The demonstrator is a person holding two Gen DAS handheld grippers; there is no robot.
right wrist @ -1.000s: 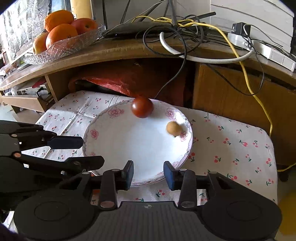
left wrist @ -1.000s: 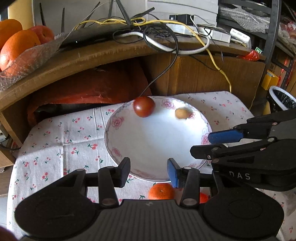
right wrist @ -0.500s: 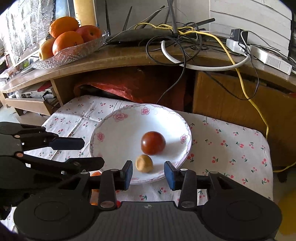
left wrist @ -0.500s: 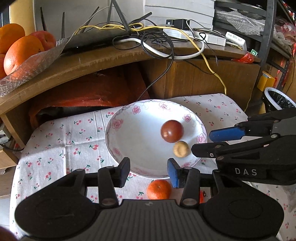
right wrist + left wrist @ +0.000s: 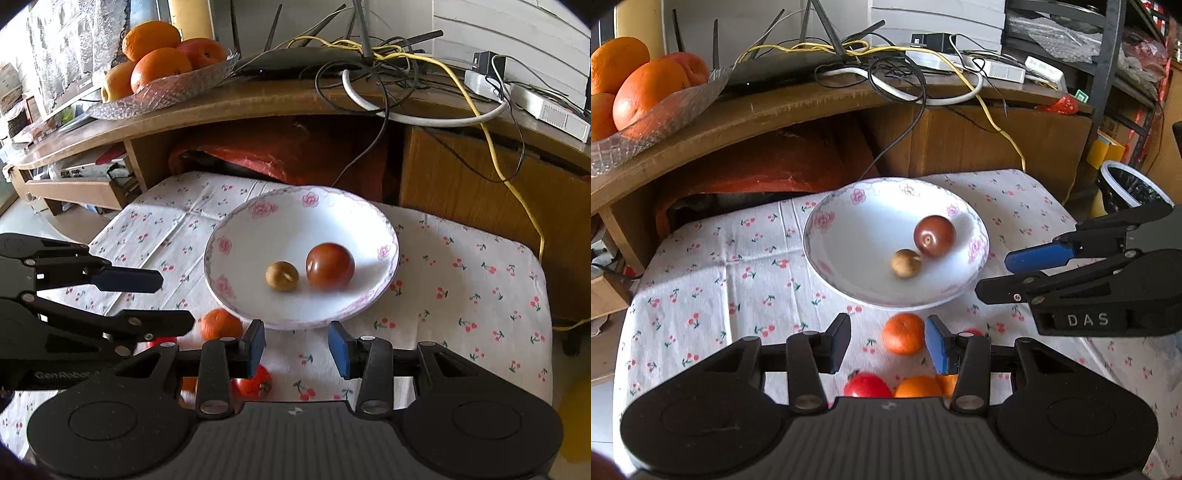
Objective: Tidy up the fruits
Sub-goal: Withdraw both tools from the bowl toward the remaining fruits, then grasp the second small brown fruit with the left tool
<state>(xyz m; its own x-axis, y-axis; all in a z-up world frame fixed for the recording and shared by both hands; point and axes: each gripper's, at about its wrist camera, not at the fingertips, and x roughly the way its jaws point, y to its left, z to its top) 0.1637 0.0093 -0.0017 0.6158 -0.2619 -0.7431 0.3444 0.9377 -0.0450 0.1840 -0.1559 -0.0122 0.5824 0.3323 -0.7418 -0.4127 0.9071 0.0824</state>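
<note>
Tangerine (image 5: 903,333) lies just short of the floral plate (image 5: 827,221) — dead ahead between the left gripper's (image 5: 886,341) spread, empty jaws, nearer than the right gripper (image 5: 296,347), also released.

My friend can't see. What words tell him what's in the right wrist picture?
A flowered white plate on a cherry-print cloth holds a dark red tomato and a small brown fruit. The open right claw hovers near its front rim, with a tangerine and a red tomato on the cloth nearby.

Both wrist cameras look forward and down, close over the flowered plate (image 5: 975,246) (image 5: 218,245), left view from its left.
</note>
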